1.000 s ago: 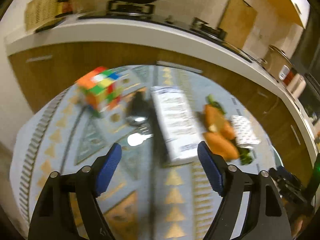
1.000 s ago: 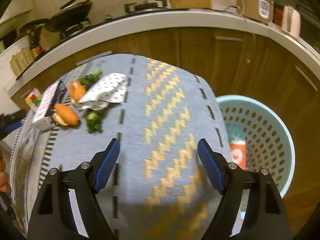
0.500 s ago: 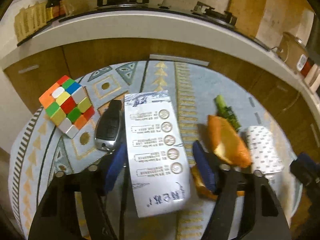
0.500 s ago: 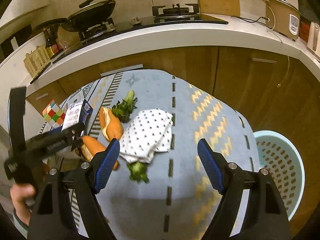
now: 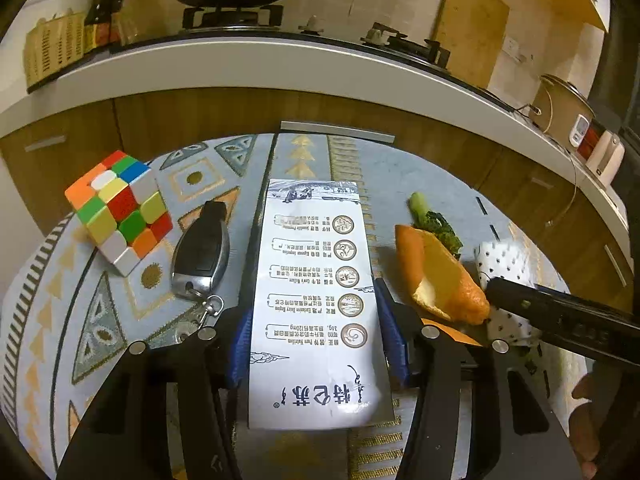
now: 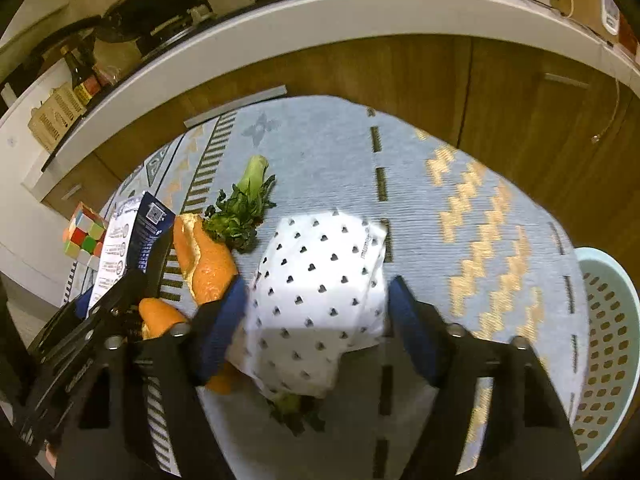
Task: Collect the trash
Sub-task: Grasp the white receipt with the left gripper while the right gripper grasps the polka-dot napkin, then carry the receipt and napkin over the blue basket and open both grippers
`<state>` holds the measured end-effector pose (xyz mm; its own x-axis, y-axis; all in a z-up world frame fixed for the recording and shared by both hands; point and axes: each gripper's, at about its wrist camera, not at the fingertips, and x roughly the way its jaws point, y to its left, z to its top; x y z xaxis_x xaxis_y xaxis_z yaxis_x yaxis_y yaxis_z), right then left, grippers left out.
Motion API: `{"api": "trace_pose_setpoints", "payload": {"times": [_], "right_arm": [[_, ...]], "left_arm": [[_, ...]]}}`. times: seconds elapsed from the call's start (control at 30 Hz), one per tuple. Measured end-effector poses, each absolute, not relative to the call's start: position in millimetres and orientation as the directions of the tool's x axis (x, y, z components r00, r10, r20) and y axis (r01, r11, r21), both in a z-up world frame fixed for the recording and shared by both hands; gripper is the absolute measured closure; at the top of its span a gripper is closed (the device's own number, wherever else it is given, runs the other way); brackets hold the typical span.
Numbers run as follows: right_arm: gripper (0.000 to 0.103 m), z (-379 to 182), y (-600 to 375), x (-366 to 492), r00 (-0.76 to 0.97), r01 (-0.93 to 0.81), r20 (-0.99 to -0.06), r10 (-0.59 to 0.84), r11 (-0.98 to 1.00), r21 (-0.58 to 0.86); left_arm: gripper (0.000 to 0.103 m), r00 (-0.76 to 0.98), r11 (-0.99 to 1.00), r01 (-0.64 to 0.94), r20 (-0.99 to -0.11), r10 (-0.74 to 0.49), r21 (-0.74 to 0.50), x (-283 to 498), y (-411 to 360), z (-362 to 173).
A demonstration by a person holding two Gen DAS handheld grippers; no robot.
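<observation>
Both grippers have dropped in over the trash since the earlier frames, jaws just closing. Left gripper (image 5: 314, 340) now clamps the milk carton (image 5: 314, 280), blue pads tight on both sides, carton lying flat on the blue rug (image 5: 400, 168) between car key (image 5: 200, 256) and orange peel (image 5: 440, 276). Right gripper (image 6: 316, 328) straddles the spotted white paper wrapper (image 6: 320, 280), pads at its edges; can't tell if gripped. Laundry-style basket (image 6: 608, 340) sits far right, veg scraps (image 6: 240, 208) beyond the wrapper.

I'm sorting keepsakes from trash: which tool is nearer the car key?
Left. The left tool straddles the milk carton lying right beside the car key. The right tool straddles the spotted paper wad, beyond the orange peel.
</observation>
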<state>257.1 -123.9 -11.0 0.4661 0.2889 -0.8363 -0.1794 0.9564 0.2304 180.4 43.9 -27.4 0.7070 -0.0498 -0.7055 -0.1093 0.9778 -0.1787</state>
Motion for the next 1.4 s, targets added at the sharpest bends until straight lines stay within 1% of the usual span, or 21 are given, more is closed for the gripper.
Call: {"api": "trace_pose_setpoints", "payload": {"times": [0.03, 0.07, 0.1, 0.13, 0.23, 0.33, 0.43, 0.47, 0.5, 0.63, 0.8, 1.03, 1.2, 1.3, 1.4], "right_arm": [[0.055, -11, -122, 257, 0.48, -0.18, -0.831, 0.281, 0.959, 0.221], [0.064, -11, -122, 257, 0.473, -0.193, -0.826, 0.307, 0.951, 0.243], [0.076, -10, -122, 257, 0.461, -0.203, -0.818, 0.345, 0.938, 0.281], [0.078, -9, -122, 256, 0.457, -0.203, -0.809, 0.369, 0.929, 0.309], [0.079, 0, -119, 249, 0.509, -0.204, -0.802, 0.313, 0.949, 0.241], [0.08, 12, -124, 239, 0.54, -0.212, -0.783, 0.31, 0.95, 0.23], [0.085, 27, -131, 232, 0.574, -0.214, -0.762, 0.298, 0.954, 0.212], [0.089, 32, -134, 229, 0.581, -0.214, -0.757, 0.299, 0.954, 0.212], [0.096, 37, -137, 226, 0.587, -0.216, -0.753, 0.298, 0.954, 0.209], [0.098, 49, -142, 219, 0.599, -0.223, -0.742, 0.301, 0.953, 0.207], [0.099, 59, -160, 205, 0.608, -0.207, -0.732, 0.309, 0.951, 0.23], [0.099, 81, -206, 177, 0.661, -0.147, -0.693, 0.287, 0.956, 0.255], [0.099, 84, -253, 163, 0.69, -0.062, -0.681, 0.245, 0.957, 0.282], [0.099, 79, -280, 157, 0.696, -0.011, -0.684, 0.22, 0.955, 0.296], [0.099, 68, -313, 152, 0.694, 0.058, -0.693, 0.193, 0.945, 0.322]], "left_arm": [[0.052, 0.708, 0.978, -0.108, -0.705, -0.049, -0.177, 180, 43, -27], [0.052, 0.709, 0.979, -0.107, -0.703, -0.049, -0.176, 180, 41, -27], [0.052, 0.714, 0.979, -0.106, -0.699, -0.048, -0.176, 177, 41, -26], [0.052, 0.718, 0.979, -0.106, -0.694, -0.046, -0.175, 177, 42, -24], [0.052, 0.74, 0.977, -0.107, -0.671, -0.045, -0.183, 173, 43, -18], [0.052, 0.759, 0.972, -0.106, -0.649, -0.058, -0.211, 167, 46, -11], [0.052, 0.772, 0.964, -0.085, -0.628, -0.097, -0.254, 164, 47, -3], [0.052, 0.777, 0.963, -0.08, -0.621, -0.101, -0.256, 163, 46, -1], [0.052, 0.784, 0.964, -0.072, -0.612, -0.103, -0.255, 160, 44, 3], [0.052, 0.799, 0.964, -0.034, -0.587, -0.132, -0.263, 154, 34, 16], [0.052, 0.816, 0.965, 0.009, -0.556, -0.159, -0.261, 141, 21, 34], [0.052, 0.813, 0.956, 0.14, -0.521, -0.259, -0.257, 124, -27, 60], [0.052, 0.757, 0.929, 0.263, -0.541, -0.366, -0.26, 126, -82, 61], [0.052, 0.7, 0.906, 0.336, -0.577, -0.422, -0.256, 130, -119, 52], [0.052, 0.626, 0.878, 0.381, -0.617, -0.476, -0.291, 138, -151, 40]]}}
